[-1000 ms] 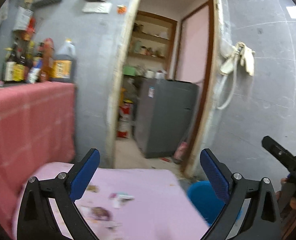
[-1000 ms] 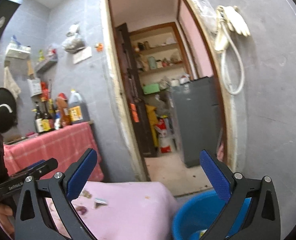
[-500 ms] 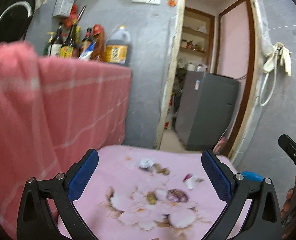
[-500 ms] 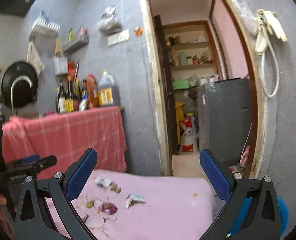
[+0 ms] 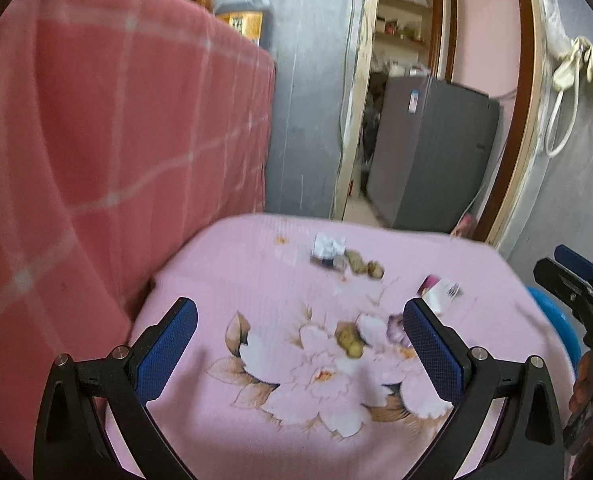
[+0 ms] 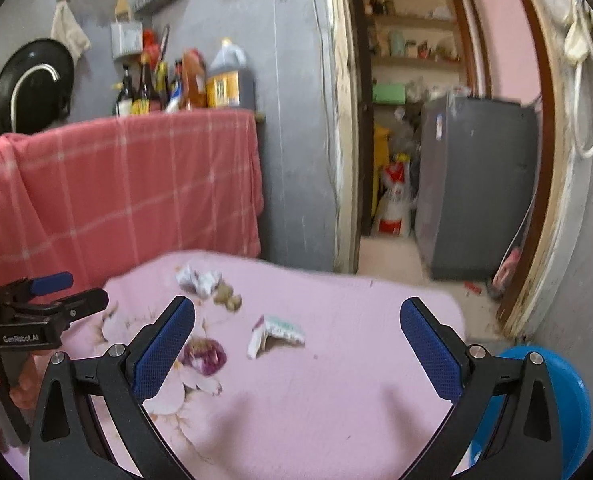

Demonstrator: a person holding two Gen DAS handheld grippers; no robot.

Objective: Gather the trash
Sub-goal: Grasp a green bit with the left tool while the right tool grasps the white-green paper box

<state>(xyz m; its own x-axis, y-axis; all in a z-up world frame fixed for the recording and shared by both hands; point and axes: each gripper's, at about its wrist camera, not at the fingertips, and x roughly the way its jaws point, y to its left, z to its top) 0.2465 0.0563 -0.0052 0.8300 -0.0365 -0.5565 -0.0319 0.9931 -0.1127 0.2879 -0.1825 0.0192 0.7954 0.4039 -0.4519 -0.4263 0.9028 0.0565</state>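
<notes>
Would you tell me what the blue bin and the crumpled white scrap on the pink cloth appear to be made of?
Blue bin: probably plastic, smooth and uniformly coloured with a slight sheen. Crumpled white scrap: likely paper or thin wrapper, given its sharp creases; blur leaves that open.

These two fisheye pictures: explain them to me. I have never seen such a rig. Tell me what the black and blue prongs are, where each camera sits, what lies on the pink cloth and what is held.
There is no robot here. A person holds a two-finger gripper in each hand, and a camera on each looks forward along its fingers.

One picture comes from the left gripper, the other from the right gripper. The black prongs with blue pads are each gripper's own fingers. Both stand open and hold nothing.

Each view also catches the other gripper at its edge, with a bit of the hand that holds it.

On the pink cloth lies trash: a crumpled wrapper, brown scraps beside it, a small torn packet and a purple bit.

A blue bin stands low on the right, next to the cloth.
</notes>
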